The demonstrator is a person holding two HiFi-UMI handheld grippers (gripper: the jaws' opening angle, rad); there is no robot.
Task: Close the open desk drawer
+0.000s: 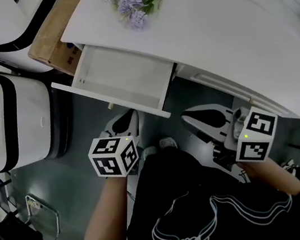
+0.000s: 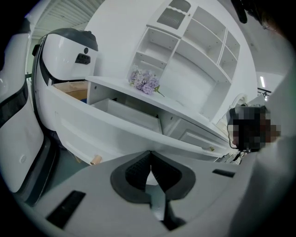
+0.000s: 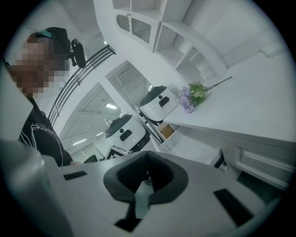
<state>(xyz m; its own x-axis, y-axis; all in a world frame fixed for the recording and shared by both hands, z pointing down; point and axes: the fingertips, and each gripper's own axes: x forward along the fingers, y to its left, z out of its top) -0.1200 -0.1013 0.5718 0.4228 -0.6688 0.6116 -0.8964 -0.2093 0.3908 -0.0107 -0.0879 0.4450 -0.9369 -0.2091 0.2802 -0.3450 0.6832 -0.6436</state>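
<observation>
The white desk [image 1: 219, 25] has one drawer [image 1: 118, 81] pulled out at its left end, empty inside. In the left gripper view, the drawer's front panel [image 2: 92, 129] runs across just ahead, with a small wooden knob [image 2: 95, 160] low on it. The drawer [image 3: 196, 144] is also in the right gripper view, under the desk top. My left gripper [image 1: 128, 117] hangs just below the drawer's front edge, apart from it, and is shut on nothing [image 2: 149, 155]. My right gripper [image 1: 188, 117] is held under the desk edge to the right of the drawer, also shut and empty [image 3: 147, 155].
A sprig of purple flowers [image 1: 133, 2] lies on the desk top. A cardboard box [image 1: 53, 33] and large white machines [image 1: 2, 121] stand left of the drawer. A metal frame [image 1: 40, 214] is at lower left. White shelving [image 2: 199, 55] rises behind the desk.
</observation>
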